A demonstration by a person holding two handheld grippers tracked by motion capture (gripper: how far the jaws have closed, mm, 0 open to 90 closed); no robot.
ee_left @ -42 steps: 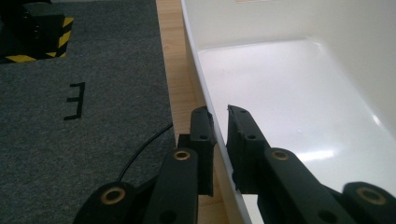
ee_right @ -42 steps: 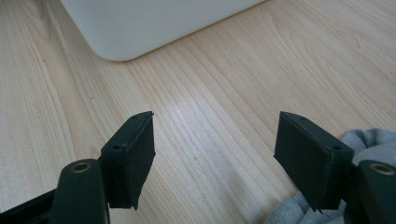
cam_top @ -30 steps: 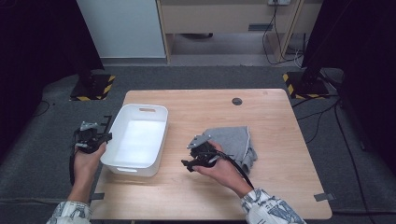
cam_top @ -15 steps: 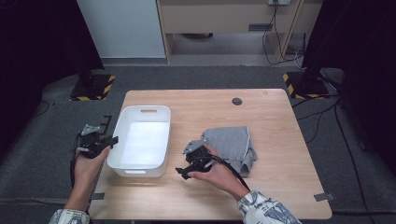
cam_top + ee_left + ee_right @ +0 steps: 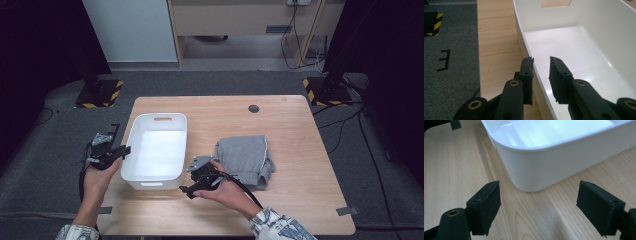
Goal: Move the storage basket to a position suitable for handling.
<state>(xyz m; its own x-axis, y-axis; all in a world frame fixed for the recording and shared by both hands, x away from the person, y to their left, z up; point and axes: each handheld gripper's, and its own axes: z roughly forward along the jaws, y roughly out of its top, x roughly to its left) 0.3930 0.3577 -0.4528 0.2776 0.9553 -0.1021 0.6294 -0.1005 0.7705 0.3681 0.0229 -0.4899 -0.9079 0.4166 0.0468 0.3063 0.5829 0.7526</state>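
Observation:
A white plastic bin (image 5: 131, 150) stands empty on the left half of the wooden table (image 5: 300, 130). My left gripper (image 5: 121, 140) is at its left wall. In the left gripper view the jaws (image 5: 541, 61) straddle the bin's rim (image 5: 524, 32) with a gap showing. They came apart from shut and have just closed a little around that rim. My right gripper (image 5: 186, 179) points at the bin's near right corner (image 5: 529, 180) and is open (image 5: 539, 195). Its jaws have just narrowed slightly, with nothing between them. A folded grey cloth (image 5: 245, 157) lies right of that hand.
Dark carpet (image 5: 449, 50) runs along the table's left edge, close under my left hand. A round dark grommet (image 5: 254, 108) sits near the far edge. A cabinet and black stands with yellow-black feet are beyond the table.
The right gripper has moved left, off the grey cloth toward the bin's near corner. The bin has shifted slightly right. The left hand has stayed at the bin's left wall.

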